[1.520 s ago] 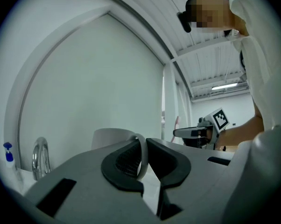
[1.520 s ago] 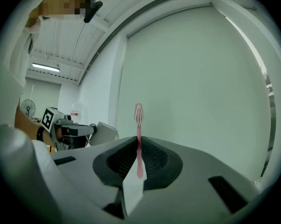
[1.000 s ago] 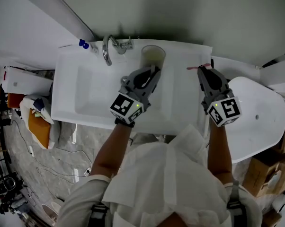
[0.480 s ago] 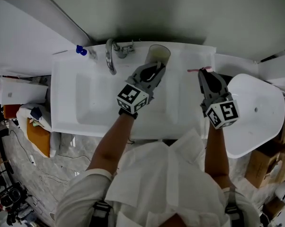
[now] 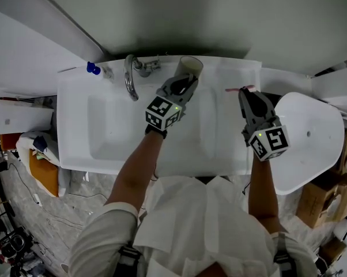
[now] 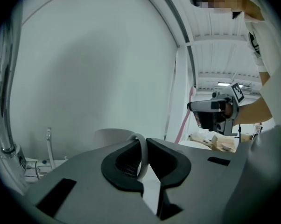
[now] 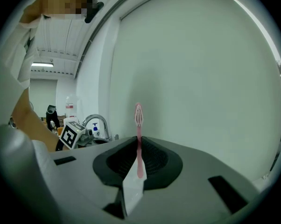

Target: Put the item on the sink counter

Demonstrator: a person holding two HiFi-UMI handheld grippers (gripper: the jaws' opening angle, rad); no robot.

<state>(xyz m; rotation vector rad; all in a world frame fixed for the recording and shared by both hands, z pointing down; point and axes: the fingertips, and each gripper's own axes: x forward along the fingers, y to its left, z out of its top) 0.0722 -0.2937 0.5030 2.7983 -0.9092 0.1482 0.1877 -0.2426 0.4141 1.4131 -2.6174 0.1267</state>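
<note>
A pale translucent cup stands on the white sink counter by the back wall, right of the faucet. My left gripper is shut on the cup's rim, the thin wall pinched between both pads. My right gripper hovers over the counter's right end, shut on a pink toothbrush that sticks up out of the jaws with its bristle head on top. In the head view the toothbrush points left from the right gripper.
A chrome faucet curves over the basin. A blue-capped bottle stands at the counter's back left corner. A white toilet lid lies right of the counter. Bags and cables clutter the floor at left.
My left gripper, with the cup rim in it, has shifted a little toward the back wall. The right gripper has stayed nearly in place with the toothbrush.
</note>
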